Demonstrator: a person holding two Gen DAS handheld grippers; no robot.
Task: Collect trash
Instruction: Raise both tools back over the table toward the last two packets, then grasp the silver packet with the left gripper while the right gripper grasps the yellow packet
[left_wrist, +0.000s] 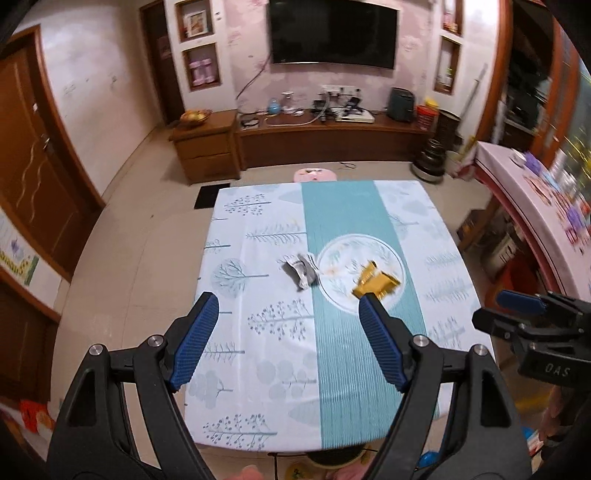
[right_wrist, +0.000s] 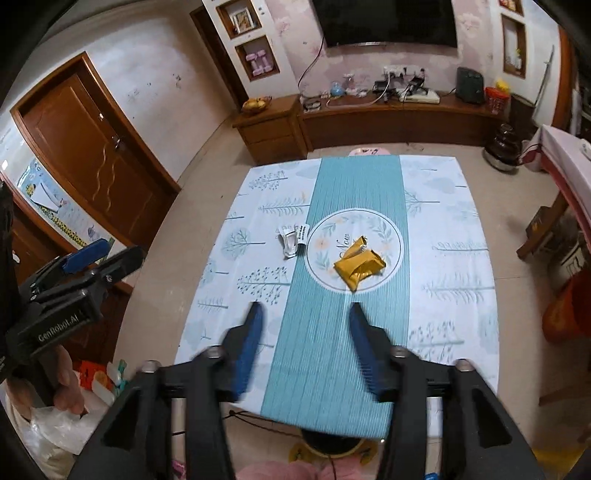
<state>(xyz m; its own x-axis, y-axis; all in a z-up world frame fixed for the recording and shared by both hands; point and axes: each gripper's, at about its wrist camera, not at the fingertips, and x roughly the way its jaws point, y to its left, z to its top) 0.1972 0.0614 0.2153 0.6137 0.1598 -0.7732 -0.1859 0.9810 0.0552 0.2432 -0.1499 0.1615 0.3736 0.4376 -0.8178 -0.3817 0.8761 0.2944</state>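
A square table (right_wrist: 443, 295) under a smooth cloth printed with pale trees and a ribbed teal centre band carries two pieces of trash, both lying free, beyond the fingertips of both tools. The left gripper (left_wrist: 288, 306) and the right gripper (right_wrist: 303, 314), black frames with ribbed blue pads, stand spread wide with nothing between them. The crumpled gold foil wrapper (right_wrist: 360, 266) lies on the cloth's round emblem, the smaller creased white-and-grey wrapper (right_wrist: 291, 238) just left of it; its print is unreadable, and the left tool reads "GenRobot.AI".
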